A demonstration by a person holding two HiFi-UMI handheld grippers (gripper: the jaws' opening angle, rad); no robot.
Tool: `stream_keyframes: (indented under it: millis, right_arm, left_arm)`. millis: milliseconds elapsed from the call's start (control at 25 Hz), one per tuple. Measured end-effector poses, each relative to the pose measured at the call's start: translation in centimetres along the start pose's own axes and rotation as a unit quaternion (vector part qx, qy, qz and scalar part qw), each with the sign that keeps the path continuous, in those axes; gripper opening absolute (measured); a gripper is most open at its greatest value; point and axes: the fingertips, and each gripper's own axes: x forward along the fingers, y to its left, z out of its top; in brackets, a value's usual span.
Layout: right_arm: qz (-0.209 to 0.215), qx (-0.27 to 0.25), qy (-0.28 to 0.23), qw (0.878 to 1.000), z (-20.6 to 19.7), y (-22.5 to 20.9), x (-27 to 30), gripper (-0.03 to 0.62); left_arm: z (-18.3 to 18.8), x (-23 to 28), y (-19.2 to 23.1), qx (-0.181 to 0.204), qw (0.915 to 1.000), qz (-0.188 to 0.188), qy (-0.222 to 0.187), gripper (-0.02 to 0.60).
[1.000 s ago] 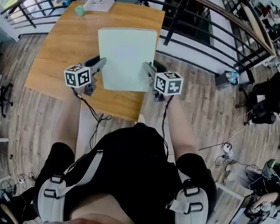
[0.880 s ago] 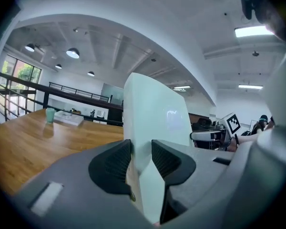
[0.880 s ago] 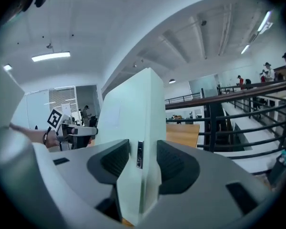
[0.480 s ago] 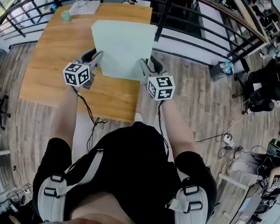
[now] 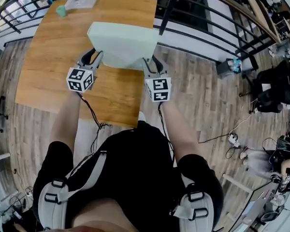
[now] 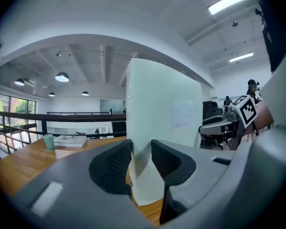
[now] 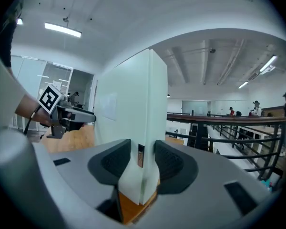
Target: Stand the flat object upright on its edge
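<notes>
A pale green flat board (image 5: 121, 45) stands almost upright on its near edge on the wooden table (image 5: 48, 71). My left gripper (image 5: 91, 58) holds its left side edge, and in the left gripper view both pads press the board (image 6: 164, 123) where my left gripper (image 6: 140, 162) bites it. My right gripper (image 5: 150, 63) holds the right side edge. Its jaws are closing with the board (image 7: 128, 113) between them, and at my right gripper (image 7: 142, 163) the pads touch both faces. The board's lower corner rests on the wood.
A teal cup (image 5: 61, 11) and a flat stack of papers (image 5: 81, 0) sit at the table's far end. A black railing (image 5: 193, 28) runs just beyond the table's right edge. Cables and office chairs lie on the floor to the right.
The board has swung up from lying flat to nearly upright, its far edge rising. Both grippers stayed on its side edges and turned with it.
</notes>
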Motion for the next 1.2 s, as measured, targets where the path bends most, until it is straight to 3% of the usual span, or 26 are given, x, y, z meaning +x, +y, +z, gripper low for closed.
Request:
stream_keyframes:
  millis: [160, 600, 880, 1040, 1200]
  right_arm:
    - [-0.006, -0.020, 0.008, 1.000, -0.5, 0.3, 1.3, 0.160]
    - [-0.001, -0.031, 0.043, 0.999, -4.6, 0.2, 2.8, 0.155]
    - [0.003, -0.023, 0.051, 0.998, -4.5, -0.1, 3.1, 0.156]
    - [0.008, -0.017, 0.059, 0.998, -4.7, -0.2, 3.2, 0.158]
    - [0.002, -0.004, 0.060, 0.998, -4.8, -0.4, 3.0, 0.158]
  left_arm:
    - [-0.4, 0.4, 1.0, 0.018, 0.9996, 0.021, 0.002, 0.133]
    - [-4.8, 0.8, 0.9, 0.017, 0.9987, 0.036, 0.031, 0.129]
    - [-4.8, 1.0, 0.8, 0.008, 0.9981, 0.038, 0.047, 0.130]
    - [-6.0, 1.1, 0.8, 0.022, 0.9955, 0.051, 0.076, 0.117]
    - [-5.8, 0.5, 1.3, 0.007, 0.9954, 0.068, 0.067, 0.117]
